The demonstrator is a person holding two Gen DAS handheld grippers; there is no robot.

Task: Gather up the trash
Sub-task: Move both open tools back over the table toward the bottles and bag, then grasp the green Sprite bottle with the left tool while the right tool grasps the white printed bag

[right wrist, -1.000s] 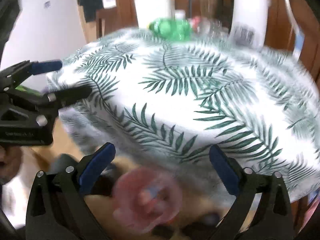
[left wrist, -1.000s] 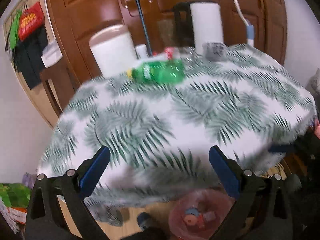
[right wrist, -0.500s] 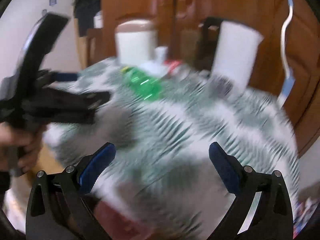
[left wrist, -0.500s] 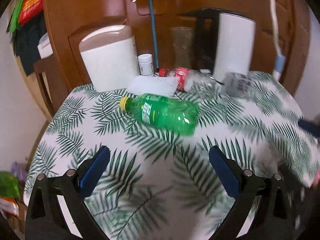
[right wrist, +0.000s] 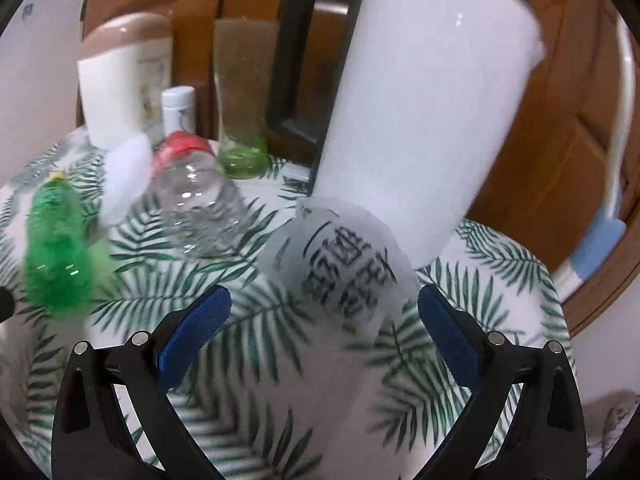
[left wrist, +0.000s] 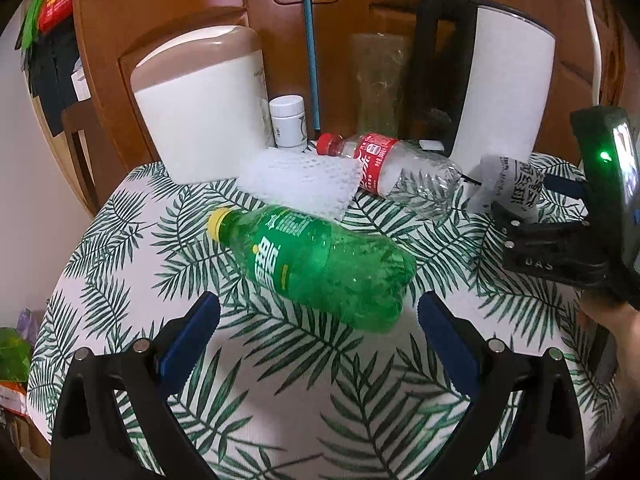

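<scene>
Green translucent plastic forms the crumpled bottle point(left wrist: 316, 266) lying on its side mid-worktop, yellow cap toward the left edge. In the left wrist view, the left claw point(left wrist: 318, 320) is released, its blue-padded fingers point(left wrist: 192, 330) spread wide; the bottle's base lies just ahead of the gap between them. Behind it lie a white foam net sleeve point(left wrist: 302, 182) and a clear, dented bottle with a red label point(left wrist: 394, 170), both near the far edge. The leaf-print cloth of the worktop point(left wrist: 120, 248) is bare along the near and left edges. The right claw's black frame point(left wrist: 560, 248) enters from the right edge.

In the right wrist view, the right claw point(right wrist: 324, 316) is likewise released. A translucent plastic cup with black printed characters point(right wrist: 340, 268) lies on its side just ahead of and partly between its fingers, in front of a white kettle point(right wrist: 424, 96). The image is blurred. Bare cloth point(right wrist: 480, 280) lies to the right of the cup.
</scene>
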